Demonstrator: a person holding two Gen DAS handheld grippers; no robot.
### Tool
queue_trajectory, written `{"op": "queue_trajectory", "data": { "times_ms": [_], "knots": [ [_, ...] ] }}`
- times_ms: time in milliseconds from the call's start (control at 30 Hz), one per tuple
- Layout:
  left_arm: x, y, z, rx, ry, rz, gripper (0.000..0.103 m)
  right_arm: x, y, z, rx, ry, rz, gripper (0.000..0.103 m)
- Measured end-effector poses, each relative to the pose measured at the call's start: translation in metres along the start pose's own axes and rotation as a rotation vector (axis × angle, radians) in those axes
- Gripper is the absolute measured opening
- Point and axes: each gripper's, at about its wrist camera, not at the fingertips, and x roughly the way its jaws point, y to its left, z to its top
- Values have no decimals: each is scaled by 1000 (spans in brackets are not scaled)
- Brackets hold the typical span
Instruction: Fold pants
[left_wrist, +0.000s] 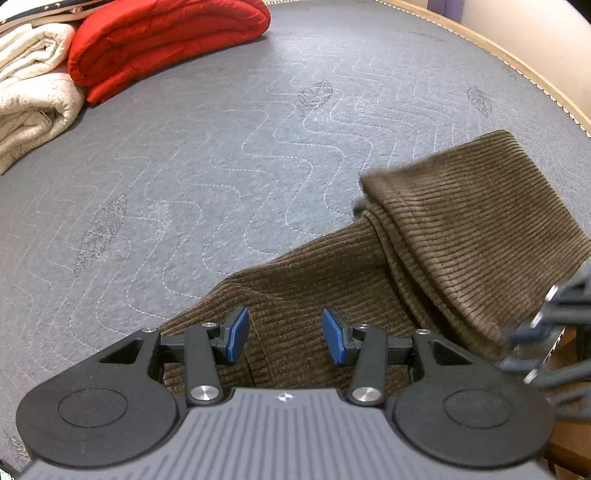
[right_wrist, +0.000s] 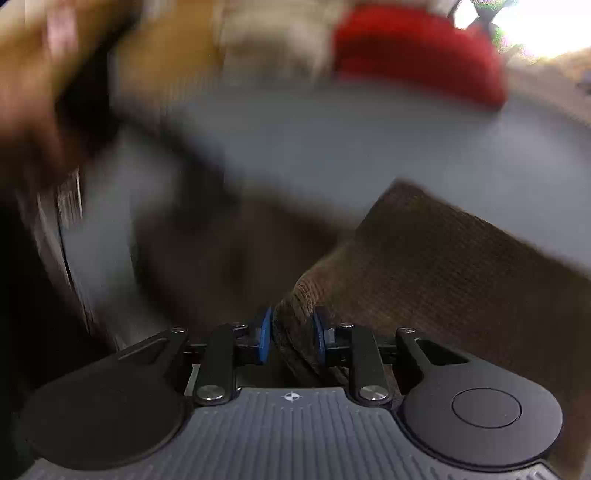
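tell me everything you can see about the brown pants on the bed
The pants are brown ribbed corduroy, lying on the grey quilted mattress. One part is turned back over the rest in a thick fold. The right gripper pinches a bunched edge between its blue pads. The left gripper is over the fabric, jaws apart, gripping nothing.

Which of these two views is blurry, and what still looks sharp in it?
Right wrist view: heavy motion smear over the bed and red blanket; only the right gripper and pinched brown pants stay fairly sharp. Left wrist view: crisp, with fisheye bending.
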Motion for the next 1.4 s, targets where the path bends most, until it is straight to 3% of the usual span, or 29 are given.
{"op": "queue_trajectory", "data": {
  "times_ms": [100,233,367,433,600,733,867,967,1000,1100,1233,1400],
  "knots": [
    [0,-3,3,6,-3,-6,49,-2,8,-4,-48,-15,-15,28],
    [4,-9,9,17,-4,-31,51,-36,1,-2,23,-88,115,30],
    [6,-21,20,-1,-14,-94,51,-81,-31,-16,168,-249,-18,37],
    [10,-28,26,-48,-8,-169,51,-96,-59,-32,311,-298,-172,51],
    [32,-50,24,-152,97,-283,58,-111,-138,-83,717,-264,-375,55],
    [59,-60,10,-239,231,-301,58,-106,-172,-121,930,-200,-427,55],
    [75,-71,0,-259,289,-340,58,-97,-194,-142,1091,-162,-381,55],
    [81,-78,-5,-266,301,-349,58,-94,-206,-149,1128,-146,-297,58],
    [82,-79,-7,-271,302,-348,58,-91,-207,-150,1125,-138,-297,63],
    [84,-83,-11,-281,293,-345,57,-82,-208,-150,1114,-101,-313,65],
    [79,-86,-13,-275,271,-356,31,-76,-205,-146,1132,-96,-311,65],
    [59,-78,-10,-312,230,-422,19,-76,-206,-145,1114,-82,-310,66]
  ]
}}
